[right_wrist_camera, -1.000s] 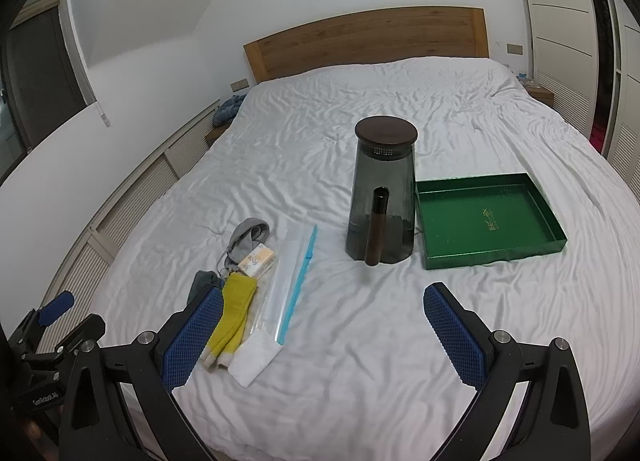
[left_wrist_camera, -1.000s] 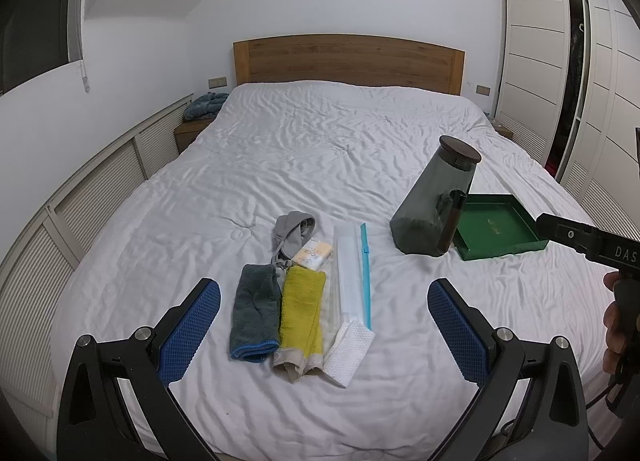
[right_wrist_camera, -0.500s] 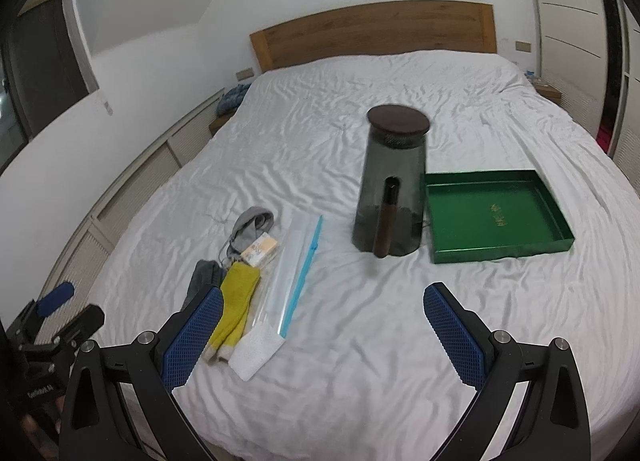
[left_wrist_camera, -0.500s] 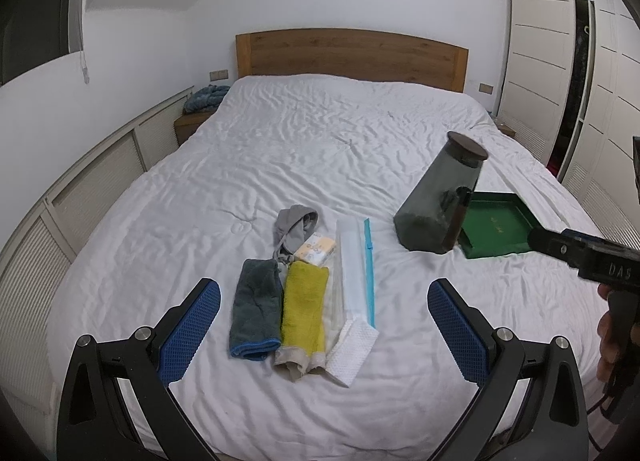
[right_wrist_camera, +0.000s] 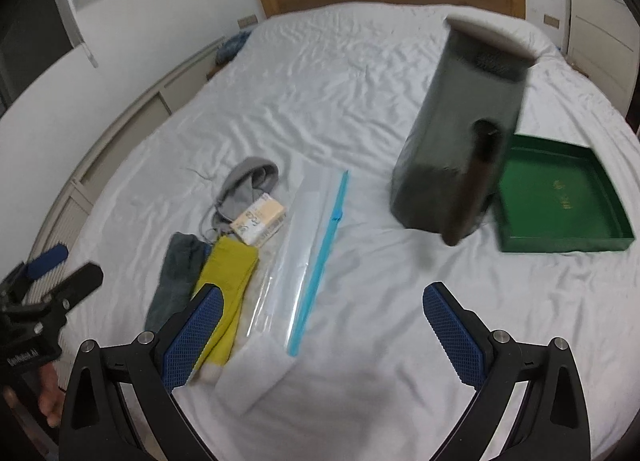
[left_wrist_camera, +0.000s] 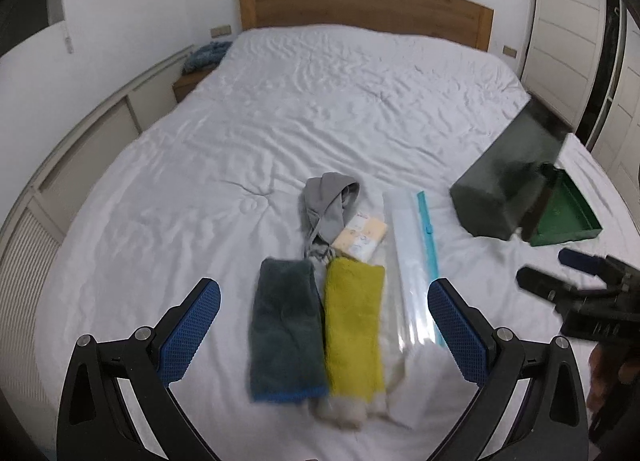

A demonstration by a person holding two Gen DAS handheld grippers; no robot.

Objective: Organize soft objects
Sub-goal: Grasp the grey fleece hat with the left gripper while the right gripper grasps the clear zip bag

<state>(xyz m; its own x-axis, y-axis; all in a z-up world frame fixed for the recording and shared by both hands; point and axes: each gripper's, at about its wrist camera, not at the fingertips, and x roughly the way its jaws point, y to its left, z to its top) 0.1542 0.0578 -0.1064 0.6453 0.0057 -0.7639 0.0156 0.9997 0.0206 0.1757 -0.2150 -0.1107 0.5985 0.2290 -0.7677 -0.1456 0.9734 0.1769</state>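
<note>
On the white bed lie a dark grey towel [left_wrist_camera: 286, 329], a yellow towel [left_wrist_camera: 352, 325], a grey cloth [left_wrist_camera: 330, 205], a small yellow packet [left_wrist_camera: 360, 237] and a clear zip bag with a blue strip [left_wrist_camera: 416, 257]. My left gripper [left_wrist_camera: 320, 335] is open and empty, above the two towels. My right gripper [right_wrist_camera: 320, 337] is open and empty, above the zip bag's [right_wrist_camera: 304, 245] near end, with the yellow towel [right_wrist_camera: 226, 285] by its left finger. A white cloth [right_wrist_camera: 252, 381] lies under the bag's near end.
A dark smoky jar with a brown lid [right_wrist_camera: 464, 133] stands right of the bag, next to a green tray [right_wrist_camera: 560, 201]. The wooden headboard [left_wrist_camera: 360, 9] is at the far end. A bedside table with blue cloth [left_wrist_camera: 204, 61] is at the left, wardrobes at the right.
Both grippers have moved forward and down toward the bed. The towels and bag look larger and nearer. Nothing on the bed has been moved.
</note>
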